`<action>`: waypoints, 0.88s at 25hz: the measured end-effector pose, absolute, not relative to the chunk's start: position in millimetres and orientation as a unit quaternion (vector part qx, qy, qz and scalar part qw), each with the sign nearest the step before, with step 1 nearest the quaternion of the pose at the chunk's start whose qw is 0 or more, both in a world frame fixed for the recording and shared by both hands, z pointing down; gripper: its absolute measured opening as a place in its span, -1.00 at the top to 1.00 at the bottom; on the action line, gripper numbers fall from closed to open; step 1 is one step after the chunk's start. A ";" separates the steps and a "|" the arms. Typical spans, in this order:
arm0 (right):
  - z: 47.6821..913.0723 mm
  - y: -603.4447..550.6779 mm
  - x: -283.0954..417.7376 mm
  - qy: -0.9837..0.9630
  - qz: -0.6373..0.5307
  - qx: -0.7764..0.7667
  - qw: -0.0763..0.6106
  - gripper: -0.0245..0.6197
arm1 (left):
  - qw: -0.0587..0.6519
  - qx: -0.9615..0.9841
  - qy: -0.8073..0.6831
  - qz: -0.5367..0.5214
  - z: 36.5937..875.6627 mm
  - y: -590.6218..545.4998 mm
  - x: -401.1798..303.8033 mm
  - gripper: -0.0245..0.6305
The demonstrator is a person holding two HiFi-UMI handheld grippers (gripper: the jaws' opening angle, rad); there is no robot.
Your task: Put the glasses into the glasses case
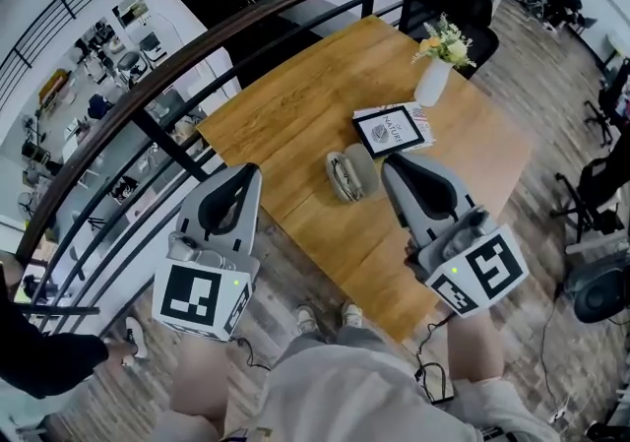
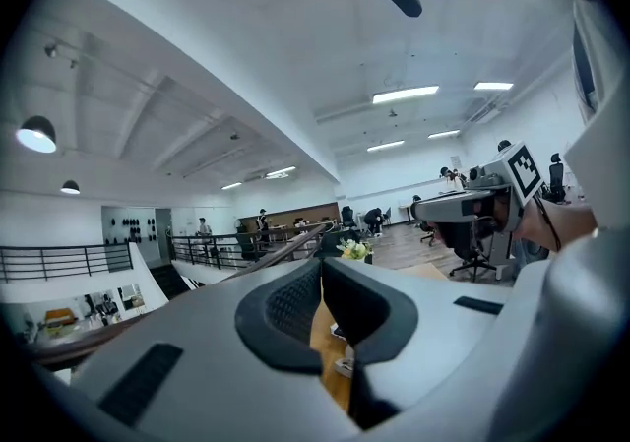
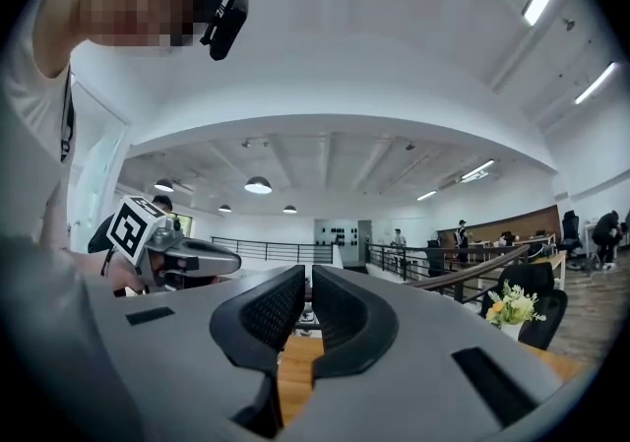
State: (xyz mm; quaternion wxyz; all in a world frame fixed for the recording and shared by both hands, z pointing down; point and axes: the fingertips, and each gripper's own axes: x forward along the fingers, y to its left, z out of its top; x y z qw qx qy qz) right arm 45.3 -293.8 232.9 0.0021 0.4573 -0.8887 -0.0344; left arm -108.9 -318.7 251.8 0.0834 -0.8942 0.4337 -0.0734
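Head view — glasses case (image 1: 351, 174) just left of right claw (image 1: 397, 170).

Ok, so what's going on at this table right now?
A person stands at the wooden table with a gripper in each hand. The left gripper and the right gripper are both held up in the air, jaws together, with nothing in them. The glasses case lies open on the table, with what look like the glasses in it, near a framed card and a vase of flowers.
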 end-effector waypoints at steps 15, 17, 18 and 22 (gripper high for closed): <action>237.6 -235.3 54.8 -0.888 0.002 0.460 0.012 0.81 | 0.082 -0.882 0.452 -0.109 260.8 -265.0 -125.7 0.86; 243.4 -230.9 53.2 -0.890 0.010 0.455 0.015 0.81 | 0.077 -0.883 0.449 -0.112 264.2 -259.7 -125.1 0.86; 247.0 -229.2 52.3 -0.891 0.015 0.453 0.017 0.82 | 0.083 -0.884 0.446 -0.111 266.6 -258.2 -125.6 0.86; 260.5 -225.0 48.2 -0.893 0.024 0.448 0.027 0.82 | 0.086 -0.890 0.434 -0.108 273.6 -251.4 -123.1 0.86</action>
